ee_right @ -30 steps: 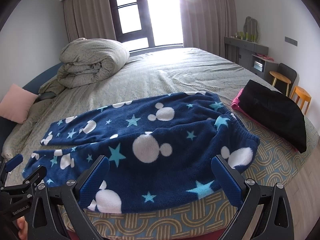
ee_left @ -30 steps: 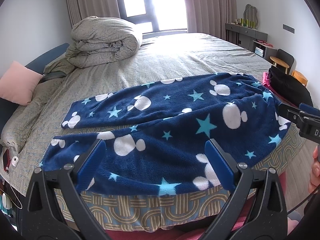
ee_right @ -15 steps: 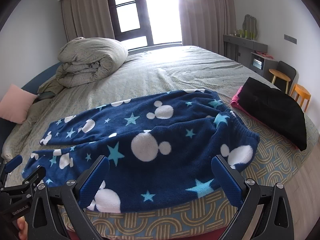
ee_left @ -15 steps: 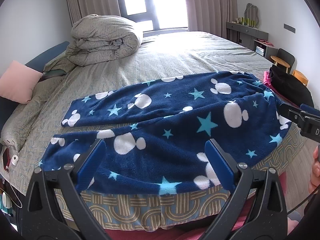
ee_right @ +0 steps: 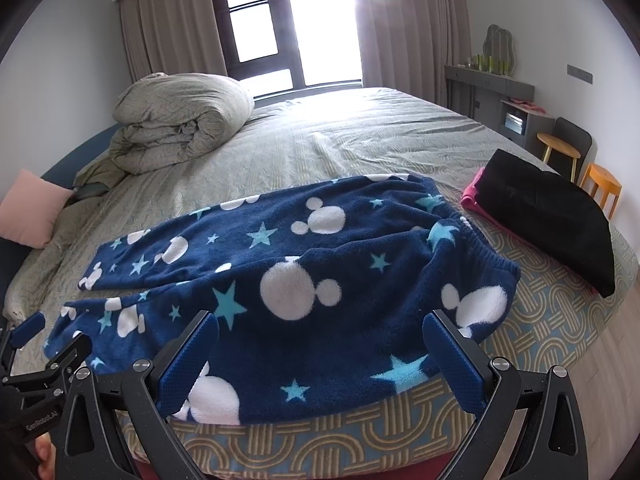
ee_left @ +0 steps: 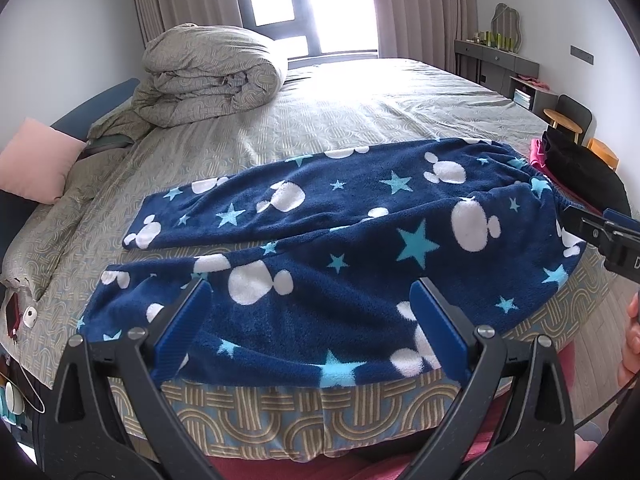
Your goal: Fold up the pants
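Hovering both tongs spread and empty over the near bed (ee_left: 280, 412) edge; pants (ee_left: 340, 240) lie crosswise ahead, long axis left-right. My left gripper (ee_left: 310, 328) is nearer the leg cuffs, my right gripper (ee_right: 320, 356) nearer the waistband.

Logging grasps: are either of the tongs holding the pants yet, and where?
Nothing is held. The left tongs and right tongs are both open above the pants.

The fuzzy dark blue pants with white mouse heads and light blue stars (ee_left: 344, 248) (ee_right: 304, 288) are lying flat on the bed. The waist is pointing to 3 o'clock, and both legs are reaching toward 9 o'clock, slightly apart.
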`<state>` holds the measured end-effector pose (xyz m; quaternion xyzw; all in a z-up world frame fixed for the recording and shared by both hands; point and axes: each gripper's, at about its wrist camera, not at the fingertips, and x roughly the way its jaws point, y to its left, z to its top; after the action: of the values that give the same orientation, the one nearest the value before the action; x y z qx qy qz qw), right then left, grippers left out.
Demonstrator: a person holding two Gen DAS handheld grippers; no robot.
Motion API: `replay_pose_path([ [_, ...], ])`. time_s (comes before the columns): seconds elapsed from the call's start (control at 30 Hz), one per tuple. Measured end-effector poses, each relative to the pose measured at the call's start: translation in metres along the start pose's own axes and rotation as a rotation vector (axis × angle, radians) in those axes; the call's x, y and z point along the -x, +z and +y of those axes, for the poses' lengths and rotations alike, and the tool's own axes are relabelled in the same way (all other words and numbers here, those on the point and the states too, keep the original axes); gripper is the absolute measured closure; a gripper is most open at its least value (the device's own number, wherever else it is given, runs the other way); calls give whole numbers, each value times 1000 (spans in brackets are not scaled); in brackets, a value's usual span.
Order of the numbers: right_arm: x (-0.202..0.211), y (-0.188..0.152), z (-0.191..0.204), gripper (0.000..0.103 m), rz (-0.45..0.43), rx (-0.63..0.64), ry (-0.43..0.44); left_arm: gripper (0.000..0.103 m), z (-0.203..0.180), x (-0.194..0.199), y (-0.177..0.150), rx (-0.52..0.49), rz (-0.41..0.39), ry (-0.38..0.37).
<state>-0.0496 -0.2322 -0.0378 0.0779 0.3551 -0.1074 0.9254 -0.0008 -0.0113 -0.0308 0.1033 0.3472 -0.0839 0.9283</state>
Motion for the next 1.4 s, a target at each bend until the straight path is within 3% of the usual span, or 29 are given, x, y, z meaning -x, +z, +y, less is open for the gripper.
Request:
replay_pose_path([
  [0.4,-28,1,-27,0,88,-76,-17,4,26,-30,-3,28,68,53],
  [0.6,-52,3,-64,0,165,-156,-49,4,87,-48,-13,165,141,77],
  [0.8,-56,-1,-105,0,205,-267,11,4,154,-51,-63,297,254,128],
  [0.9,-60,-8,-129,0,240,-407,53,5,186,-58,-92,439,323,109],
  [1.03,-77,-19,-152,0,336,-563,77,9,203,-76,-104,562,368,40],
  [1.23,-91,-25,-157,3,397,-610,108,21,212,-105,-99,654,373,-17],
  [1.4,-97,-19,-158,22,388,-585,80,22,218,-120,-97,686,359,-6],
])
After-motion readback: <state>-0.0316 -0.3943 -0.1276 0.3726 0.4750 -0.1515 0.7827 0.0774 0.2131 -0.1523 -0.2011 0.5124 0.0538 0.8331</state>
